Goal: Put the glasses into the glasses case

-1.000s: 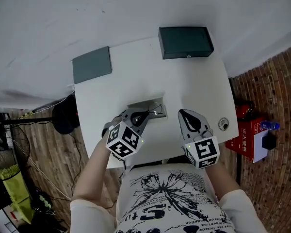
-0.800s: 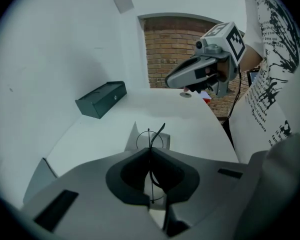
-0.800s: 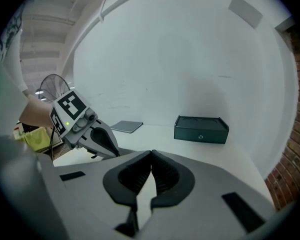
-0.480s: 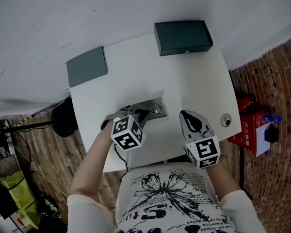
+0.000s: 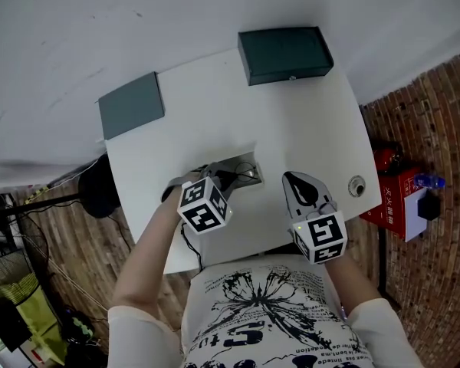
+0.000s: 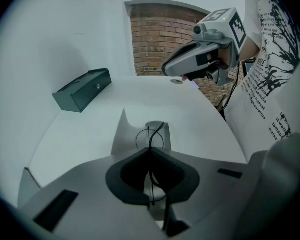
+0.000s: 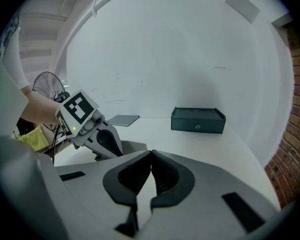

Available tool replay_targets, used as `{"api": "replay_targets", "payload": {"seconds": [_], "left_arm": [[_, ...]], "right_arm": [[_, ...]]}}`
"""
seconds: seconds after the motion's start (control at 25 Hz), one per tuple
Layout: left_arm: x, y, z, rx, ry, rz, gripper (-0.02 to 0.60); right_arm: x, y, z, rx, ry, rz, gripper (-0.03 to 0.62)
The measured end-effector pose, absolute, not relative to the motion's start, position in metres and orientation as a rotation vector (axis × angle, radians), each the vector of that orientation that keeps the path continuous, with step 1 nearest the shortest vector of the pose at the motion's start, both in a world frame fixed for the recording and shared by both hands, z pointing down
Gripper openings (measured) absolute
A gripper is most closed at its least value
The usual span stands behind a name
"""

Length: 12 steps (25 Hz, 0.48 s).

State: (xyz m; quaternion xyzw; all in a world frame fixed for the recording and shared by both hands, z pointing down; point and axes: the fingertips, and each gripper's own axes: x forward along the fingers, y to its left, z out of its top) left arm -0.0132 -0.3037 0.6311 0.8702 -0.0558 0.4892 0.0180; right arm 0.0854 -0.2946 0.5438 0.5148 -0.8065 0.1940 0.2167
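Observation:
Thin black wire-framed glasses (image 6: 151, 134) lie over a grey cloth (image 6: 124, 134) in the middle of the white table (image 5: 291, 121). My left gripper (image 6: 150, 150) is shut on the glasses' thin frame, whose wire runs between the jaw tips. In the head view this left gripper (image 5: 218, 179) sits at the cloth (image 5: 241, 163). The dark green glasses case (image 5: 284, 54) stands shut at the table's far right corner, also visible as a box (image 7: 197, 119) ahead of my right gripper (image 7: 151, 154). That right gripper (image 5: 293, 181) is shut with nothing in it, to the right of the cloth.
A flat grey-green pad (image 5: 130, 104) lies at the table's far left. A small round metal fitting (image 5: 356, 186) sits near the right edge. A red box (image 5: 395, 205) stands on the floor to the right, by a brick wall.
My left gripper has turned and moved a little right and forward onto the glasses. The right gripper has hardly moved.

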Motion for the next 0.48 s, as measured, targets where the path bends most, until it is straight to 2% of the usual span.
{"api": "replay_targets", "payload": {"seconds": [0.48], "left_arm": [[-0.017,-0.3,0.643,2.71,-0.156,1.51,0.043]], "right_arm": [[0.081,-0.298,0.543,1.417,-2.258,0.534,0.015]]}}
